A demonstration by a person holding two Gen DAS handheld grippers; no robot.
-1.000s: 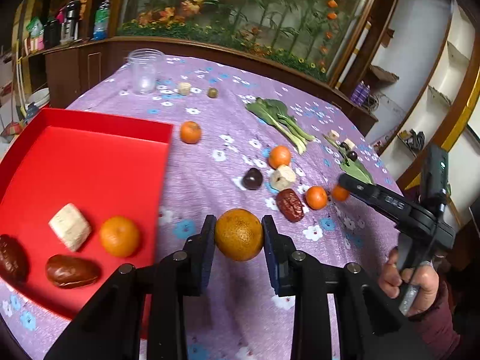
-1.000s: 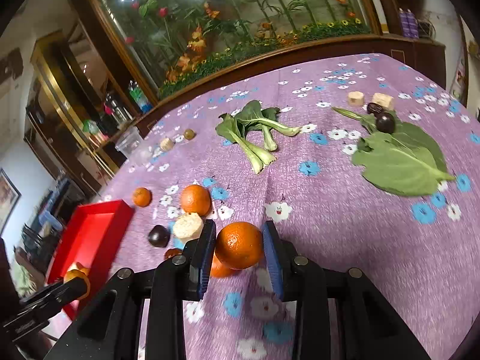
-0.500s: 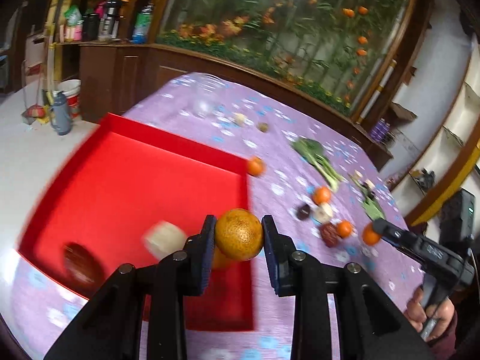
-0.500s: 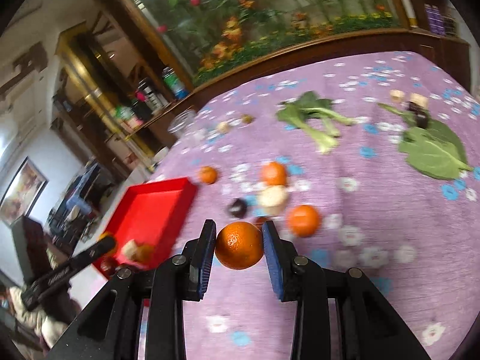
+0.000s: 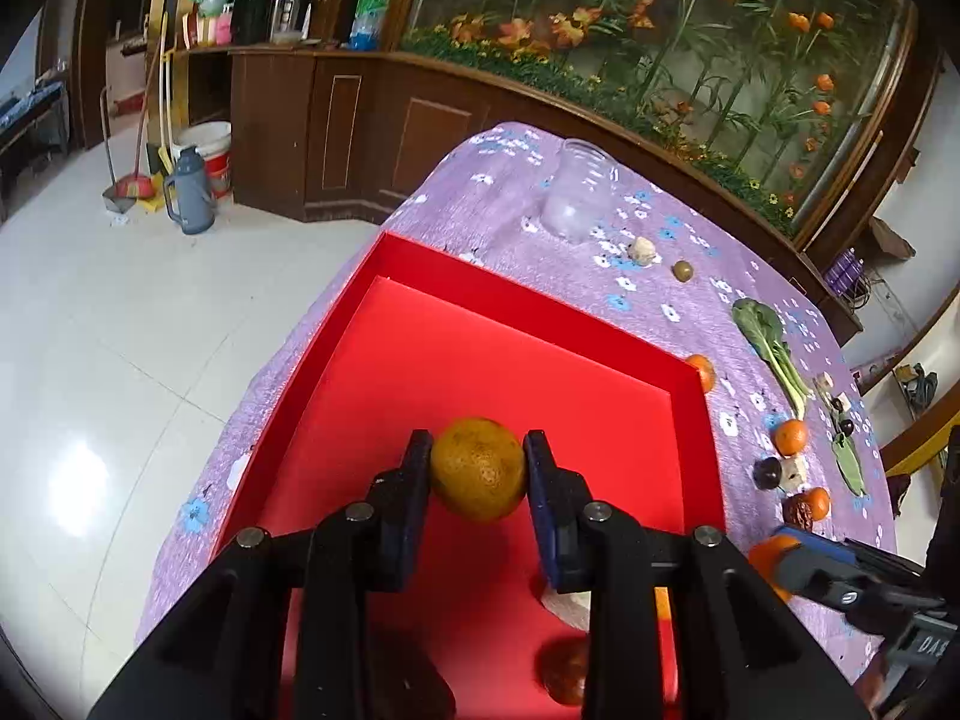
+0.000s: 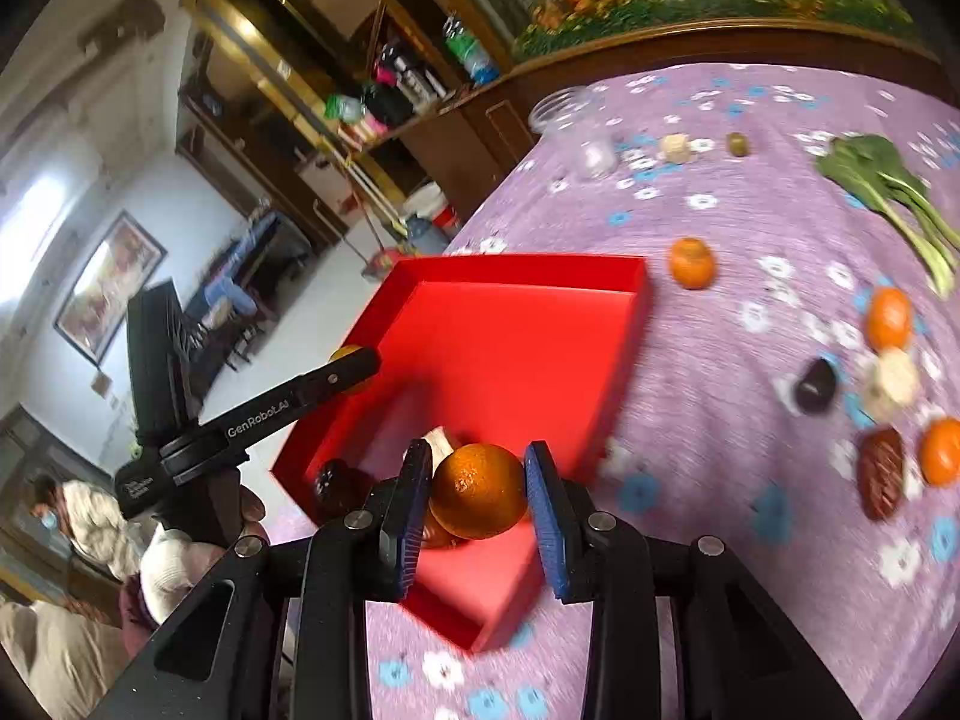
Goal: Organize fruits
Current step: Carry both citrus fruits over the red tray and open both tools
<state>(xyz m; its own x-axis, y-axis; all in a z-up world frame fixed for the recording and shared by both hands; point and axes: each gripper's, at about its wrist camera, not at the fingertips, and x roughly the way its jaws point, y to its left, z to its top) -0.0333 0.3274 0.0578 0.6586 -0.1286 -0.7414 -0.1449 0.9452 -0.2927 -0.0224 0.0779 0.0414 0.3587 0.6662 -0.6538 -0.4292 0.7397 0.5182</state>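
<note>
**Both grippers clamped on oranges over the tray**

Left gripper (image 5: 478,468) clamped on 1 dull yellow-orange orange (image 5: 478,469), held above the red tray (image 5: 528,300). Right gripper (image 6: 478,492) clamped on 1 bright orange (image 6: 478,499) over the tray's near corner. Loose on the cloth in the right view: 3 oranges (image 6: 692,263), 1 dark plum (image 6: 815,385), 1 red date (image 6: 880,471), 1 bok choy (image 6: 888,192), 1 clear cup (image 6: 579,132). Surface: purple floral tablecloth (image 6: 720,396). Room: white tiled floor (image 5: 120,330), wood cabinets.

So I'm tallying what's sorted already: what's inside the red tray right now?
In the red tray, the right wrist view shows a pale chunk and a dark fruit; an orange piece is mostly hidden behind the right gripper's orange. The rest looks bare.
</note>
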